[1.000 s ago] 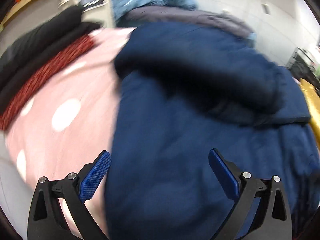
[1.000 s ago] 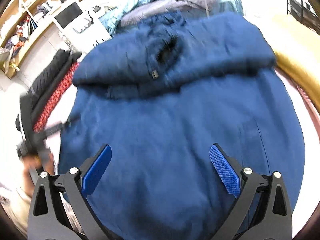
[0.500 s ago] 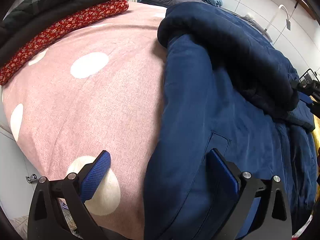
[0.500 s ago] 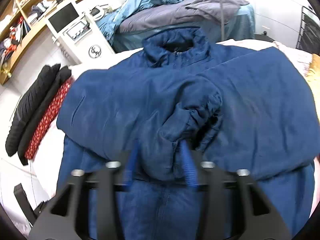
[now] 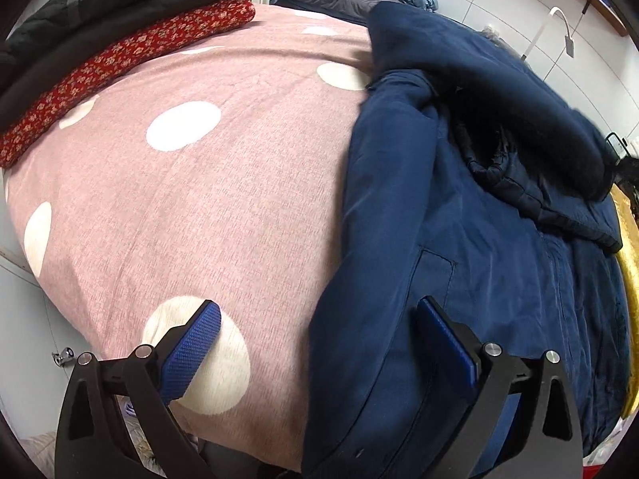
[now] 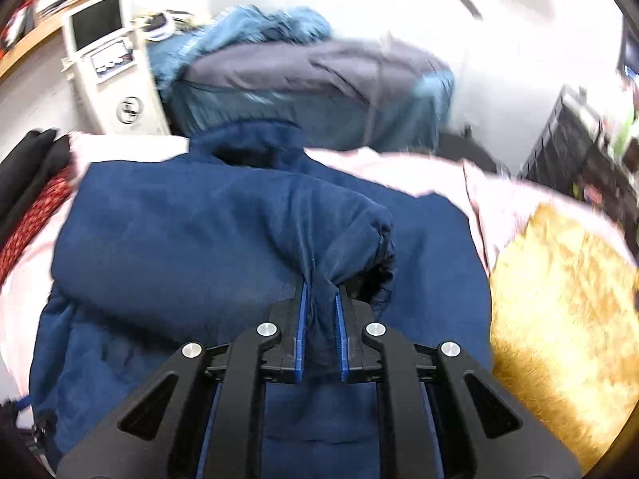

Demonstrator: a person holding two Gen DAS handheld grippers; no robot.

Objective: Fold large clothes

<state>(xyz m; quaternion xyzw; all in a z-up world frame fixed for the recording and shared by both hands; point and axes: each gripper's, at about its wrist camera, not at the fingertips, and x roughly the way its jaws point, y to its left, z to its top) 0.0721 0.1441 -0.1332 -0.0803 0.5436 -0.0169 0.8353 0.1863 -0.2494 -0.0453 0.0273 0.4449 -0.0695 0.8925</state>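
Note:
A large navy padded jacket [image 5: 471, 263] lies on a pink bedcover with white dots [image 5: 191, 183]. My left gripper [image 5: 319, 321] is open and empty; its jaws straddle the jacket's left edge near the hem. In the right wrist view the jacket [image 6: 167, 231] lies with one sleeve [image 6: 343, 231] folded across its body. My right gripper [image 6: 320, 291] is shut on that sleeve near its cuff and holds it lifted over the jacket's middle.
Folded black and red floral clothes [image 5: 120, 52] lie at the bed's far left. A pile of blue and grey jackets [image 6: 303, 80] sits behind the bed. A yellow furry garment [image 6: 559, 311] lies at the right. A white machine [image 6: 112, 68] stands at the back left.
My right gripper has closed on the sleeve's cuff end and lifted it toward the right. My left gripper has drawn slightly back along the jacket's left edge, still open.

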